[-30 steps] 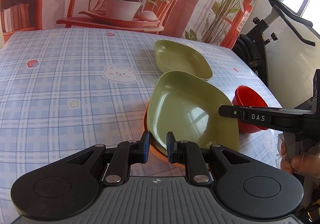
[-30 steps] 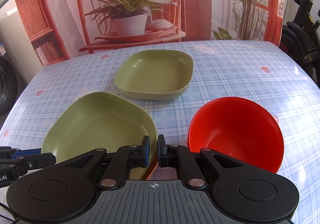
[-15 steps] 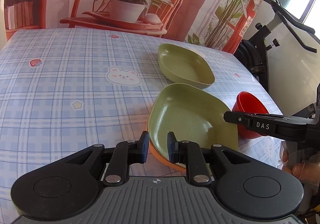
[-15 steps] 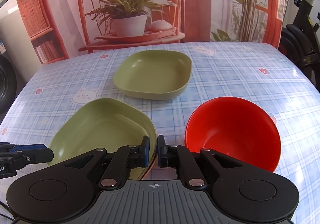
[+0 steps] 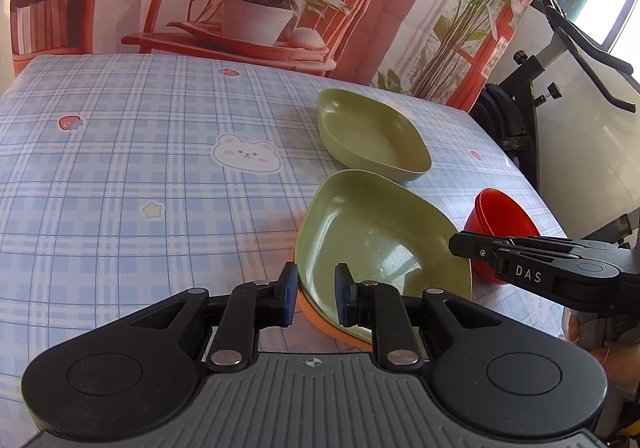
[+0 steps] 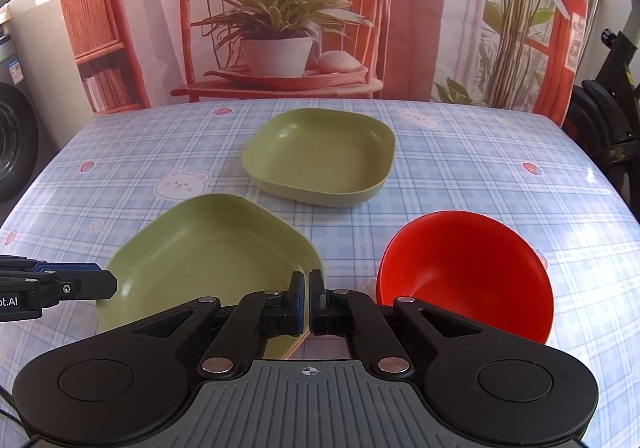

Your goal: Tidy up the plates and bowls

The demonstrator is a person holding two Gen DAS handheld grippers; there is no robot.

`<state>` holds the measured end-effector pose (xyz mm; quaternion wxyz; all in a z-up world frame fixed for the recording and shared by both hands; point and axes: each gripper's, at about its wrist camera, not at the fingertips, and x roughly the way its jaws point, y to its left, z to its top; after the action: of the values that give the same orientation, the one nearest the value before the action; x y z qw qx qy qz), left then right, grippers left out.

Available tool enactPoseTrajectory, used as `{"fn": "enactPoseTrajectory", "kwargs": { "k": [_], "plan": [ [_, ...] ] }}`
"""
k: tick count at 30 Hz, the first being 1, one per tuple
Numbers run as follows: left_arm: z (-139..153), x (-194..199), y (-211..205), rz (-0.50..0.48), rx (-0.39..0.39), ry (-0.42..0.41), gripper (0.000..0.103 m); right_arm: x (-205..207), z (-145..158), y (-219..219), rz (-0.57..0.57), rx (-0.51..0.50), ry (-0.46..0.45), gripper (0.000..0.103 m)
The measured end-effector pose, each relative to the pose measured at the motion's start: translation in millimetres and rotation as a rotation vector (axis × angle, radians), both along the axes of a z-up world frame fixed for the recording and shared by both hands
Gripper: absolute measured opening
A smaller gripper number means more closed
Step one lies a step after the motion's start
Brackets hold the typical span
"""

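Observation:
A green plate lies stacked on an orange plate near the table's front; it also shows in the right wrist view. My left gripper straddles the near rim of this stack with a small gap, not pinching it. My right gripper is shut with its tips at the stack's right edge, holding nothing I can see. A second green plate lies farther back. A red bowl sits at the right, tilted.
The table has a blue plaid cloth with bear and strawberry prints. A printed backdrop of a chair and plants hangs behind. An exercise bike stands off the table's right edge.
Both grippers drew back a little from the plates, which look smaller and farther. The stack and bowl stayed put. Both grippers' openings are unchanged.

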<state>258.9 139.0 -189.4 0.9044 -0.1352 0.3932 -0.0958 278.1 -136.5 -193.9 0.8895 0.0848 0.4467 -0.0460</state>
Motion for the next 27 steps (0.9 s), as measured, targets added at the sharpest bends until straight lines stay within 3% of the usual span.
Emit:
{"fn": "enactPoseTrajectory", "kwargs": {
  "k": [9, 20, 22, 23, 24, 27],
  "plan": [
    [8.2, 0.2, 2.5, 0.002, -0.004, -0.022, 0.021, -1.5, 8.5, -5.5, -0.018, 0.053, -0.025, 0.004],
    [63.1, 33.9, 9.0, -0.012, 0.060, -0.162, 0.021, 2.4, 38.3, -48.3, -0.135, 0.109, -0.129, 0.007],
    [72.4, 42.6, 6.8, -0.005, 0.066, -0.182, 0.028, 3.6, 39.7, -58.1, -0.155, 0.115, -0.138, 0.007],
    [76.8, 46.8, 5.0, -0.001, 0.068, -0.195, 0.040, 4.7, 39.4, -63.0, -0.163, 0.113, -0.139, 0.007],
    [81.7, 51.9, 2.5, 0.003, 0.066, -0.215, 0.044, 5.7, 39.1, -66.8, -0.168, 0.110, -0.139, 0.007],
    [86.5, 66.0, -5.6, -0.010, 0.048, -0.238, 0.045, 9.8, 35.8, -77.9, -0.179, 0.102, -0.133, 0.008]
  ]
}}
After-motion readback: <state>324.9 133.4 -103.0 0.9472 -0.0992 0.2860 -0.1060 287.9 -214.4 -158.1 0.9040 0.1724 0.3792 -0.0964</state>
